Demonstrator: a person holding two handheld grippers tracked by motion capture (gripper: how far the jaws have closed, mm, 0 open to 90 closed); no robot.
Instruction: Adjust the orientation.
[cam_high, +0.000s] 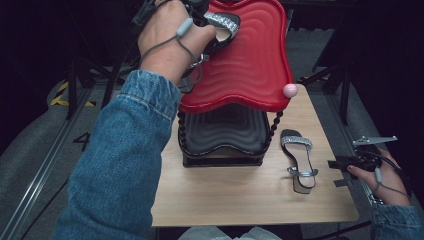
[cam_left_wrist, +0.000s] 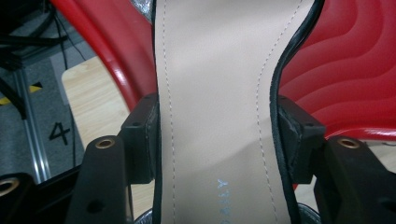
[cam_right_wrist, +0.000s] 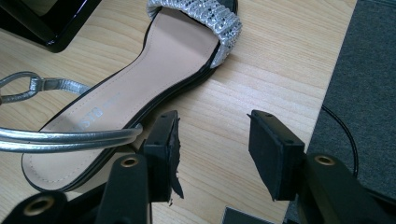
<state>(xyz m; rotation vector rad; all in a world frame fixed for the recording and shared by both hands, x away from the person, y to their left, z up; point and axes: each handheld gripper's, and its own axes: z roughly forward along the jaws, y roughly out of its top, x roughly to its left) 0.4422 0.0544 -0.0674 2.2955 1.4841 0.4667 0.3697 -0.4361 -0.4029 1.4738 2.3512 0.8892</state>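
Note:
A two-tier shoe rack has a red top shelf (cam_high: 252, 60) and a black lower shelf (cam_high: 225, 131). My left gripper (cam_high: 202, 22) is raised over the red shelf's left edge, shut on a sandal (cam_high: 220, 27) with a silver glitter strap. In the left gripper view both pads clamp the sandal's beige insole (cam_left_wrist: 215, 107) at its narrow waist, above the red shelf (cam_left_wrist: 355, 79). The matching sandal (cam_high: 299, 160) lies on the wooden table right of the rack. My right gripper (cam_right_wrist: 212, 147) is open just beside that sandal (cam_right_wrist: 135, 93), nothing between its jaws.
A pink ball (cam_high: 290, 90) caps the rack's front right post. The wooden table (cam_high: 240, 195) is small, its right edge (cam_right_wrist: 334, 79) close to my right gripper. Grey floor, rails and a painted 4 (cam_left_wrist: 60, 133) lie to the left.

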